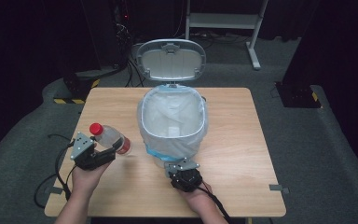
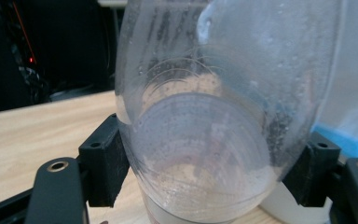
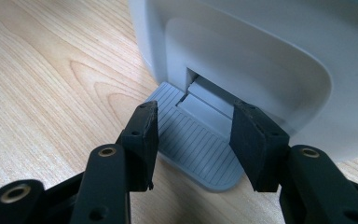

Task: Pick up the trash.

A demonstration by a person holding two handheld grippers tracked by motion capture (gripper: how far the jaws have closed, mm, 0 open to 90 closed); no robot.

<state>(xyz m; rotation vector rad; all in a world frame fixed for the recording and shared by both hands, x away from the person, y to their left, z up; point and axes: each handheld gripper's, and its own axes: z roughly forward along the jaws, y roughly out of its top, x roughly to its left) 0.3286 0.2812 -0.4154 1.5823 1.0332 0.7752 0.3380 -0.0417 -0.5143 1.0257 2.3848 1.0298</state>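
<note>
A clear bottle (image 1: 112,138) with a red cap (image 1: 96,129) is seen clamped in the left gripper (image 1: 108,155), at about 9 o'clock from the bin (image 1: 172,123) and just beside it, near the table's (image 1: 242,154) left edge. The cap is pointed toward 10 o'clock, so the bottle is tilted rather than upright. In the left gripper view, the bottle (image 2: 209,121) is pinched across its body between both pads (image 2: 103,163), with droplets noted on the inside wall. The bin is lined with a white bag (image 1: 171,116), and its lid (image 1: 170,59) is stood open at 12 o'clock. The right gripper (image 1: 182,169) is held at 6 o'clock of the bin, at its base. In the right gripper view, the right gripper (image 3: 193,140) is seen with jaws spread, one to each side above the ribbed grey pedal (image 3: 196,142); contact with the pedal cannot be told.
</note>
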